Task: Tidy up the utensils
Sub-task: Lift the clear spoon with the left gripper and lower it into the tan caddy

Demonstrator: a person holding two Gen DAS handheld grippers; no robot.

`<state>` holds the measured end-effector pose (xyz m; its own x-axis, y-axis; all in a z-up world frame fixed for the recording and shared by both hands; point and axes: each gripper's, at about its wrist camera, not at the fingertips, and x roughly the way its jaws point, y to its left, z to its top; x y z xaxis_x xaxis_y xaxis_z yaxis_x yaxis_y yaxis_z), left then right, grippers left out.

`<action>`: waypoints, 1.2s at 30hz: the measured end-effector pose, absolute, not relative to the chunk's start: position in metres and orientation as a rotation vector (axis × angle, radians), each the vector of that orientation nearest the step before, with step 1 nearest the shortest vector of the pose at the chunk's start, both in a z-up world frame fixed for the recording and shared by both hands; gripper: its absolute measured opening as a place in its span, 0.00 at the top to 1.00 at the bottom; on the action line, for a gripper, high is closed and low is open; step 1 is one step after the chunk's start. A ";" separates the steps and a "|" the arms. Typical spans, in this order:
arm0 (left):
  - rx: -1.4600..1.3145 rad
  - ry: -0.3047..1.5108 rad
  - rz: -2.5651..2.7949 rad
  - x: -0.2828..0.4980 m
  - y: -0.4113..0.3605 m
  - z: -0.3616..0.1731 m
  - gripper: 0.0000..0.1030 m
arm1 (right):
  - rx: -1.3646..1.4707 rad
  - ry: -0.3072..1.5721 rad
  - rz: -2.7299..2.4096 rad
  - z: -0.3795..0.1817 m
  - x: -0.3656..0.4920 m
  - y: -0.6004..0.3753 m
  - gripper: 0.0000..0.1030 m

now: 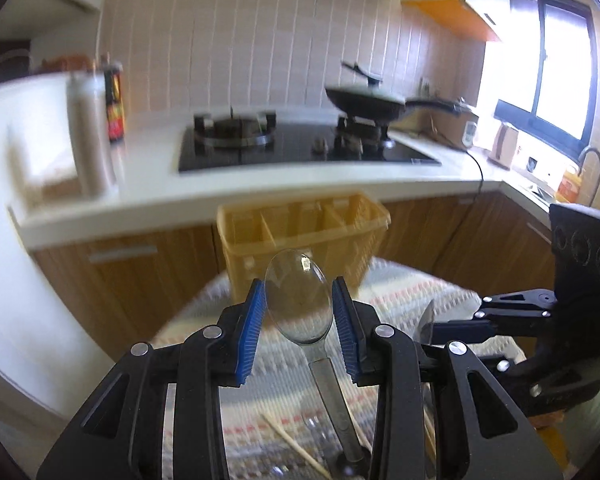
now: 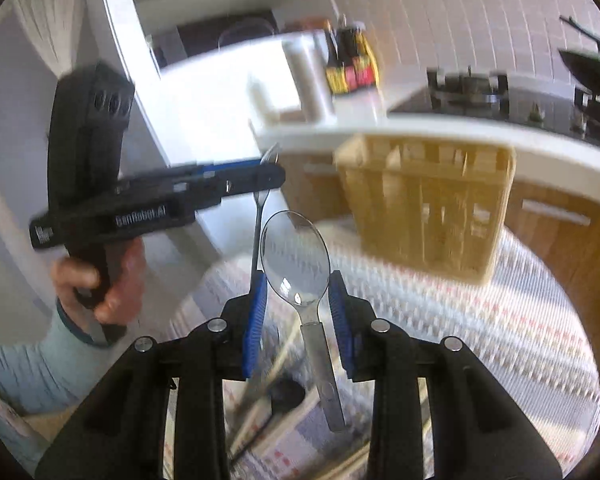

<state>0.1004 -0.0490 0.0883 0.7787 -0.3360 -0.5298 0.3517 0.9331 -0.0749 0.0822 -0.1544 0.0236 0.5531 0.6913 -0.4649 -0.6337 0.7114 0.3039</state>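
- Right now, your left gripper [image 1: 299,322] pinches a clear plastic spoon [image 1: 297,302] by the sides of its bowl, blue pads [image 1: 252,334] pressing in from either flank, the handle hanging back and down beneath the jaws
- Your right gripper [image 2: 298,316] does the same with a second clear spoon [image 2: 294,268]: jaws drawn in on the bowl, handle trailing below
- Holding each by the bowl leaves the handle free at the low end, which I judge suits dropping them handle-first into a slot
- The yellow utensil caddy [image 1: 304,240] stands upright on the patterned cloth [image 1: 400,296] at the far side of the table, just in front of the wooden cabinet fronts [image 1: 116,280]; its divided compartments look empty from here, though blur hides the detail
- In the right wrist view your left gripper shows side-on at the left, its hand [image 2: 108,280] around the grip, well apart from the caddy
- Wooden chopsticks [image 1: 296,450] lie on the cloth below the left jaws, yet to be sorted
- Room for moving: the way to the caddy is open over the cloth, but the white counter edge [image 1: 260,204] runs just behind the caddy's rim, so come in from above rather than pushing level
- The two grippers sit side by side and near each other; stagger them at the caddy so the fingers do not clash
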 end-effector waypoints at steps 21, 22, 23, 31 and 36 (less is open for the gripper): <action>0.077 0.215 -0.149 0.207 -0.056 0.151 0.68 | 0.258 0.219 0.504 0.112 0.202 -0.221 0.72; 0.078 0.218 -0.149 0.211 -0.056 0.147 0.68 | 0.249 0.217 0.492 0.105 0.207 -0.221 0.72; 0.082 0.223 -0.152 0.215 -0.057 0.142 0.68 | 0.243 0.221 0.485 0.100 0.212 -0.219 0.72; 0.103 0.244 -0.128 0.226 -0.057 0.114 0.68 | 0.221 0.260 0.451 0.067 0.228 -0.217 0.72; 0.108 0.264 -0.134 0.224 -0.056 0.106 0.68 | 0.223 0.282 0.443 0.054 0.223 -0.219 0.71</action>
<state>0.2245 -0.0557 0.1059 0.9564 -0.1176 -0.2673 0.1459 0.9853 0.0888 0.2232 -0.2194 0.0537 0.8657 0.4501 -0.2188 -0.3888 0.8802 0.2722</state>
